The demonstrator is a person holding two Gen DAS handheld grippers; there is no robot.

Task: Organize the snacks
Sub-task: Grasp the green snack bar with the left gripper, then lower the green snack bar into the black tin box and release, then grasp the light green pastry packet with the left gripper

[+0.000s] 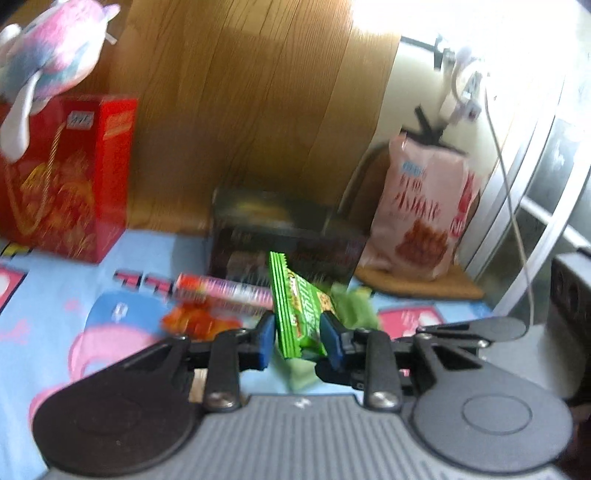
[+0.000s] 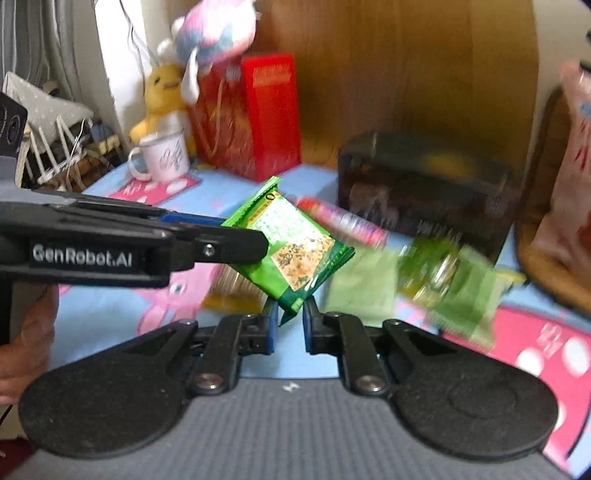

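A green snack packet (image 1: pixel 301 308) is pinched between the blue pads of my left gripper (image 1: pixel 297 332) and held above the blue cartoon cloth (image 1: pixel 55 302). The right wrist view shows the same packet (image 2: pixel 291 251) held by the left gripper (image 2: pixel 243 243), which reaches in from the left. My right gripper (image 2: pixel 290 317) is slightly open, its tips on either side of the packet's lower corner; I cannot tell whether they touch it. More green packets (image 2: pixel 436 284) and a pink-red tube (image 2: pixel 343 221) lie on the cloth. A dark snack box (image 2: pixel 424 192) stands behind.
A red gift box (image 2: pixel 251 114) with a plush toy (image 2: pixel 218 33) on top stands at the back left, beside a white mug (image 2: pixel 166 155) and a yellow plush (image 2: pixel 162 99). A pink snack bag (image 1: pixel 421 206) stands on a woven tray at the right. A wooden wall lies behind.
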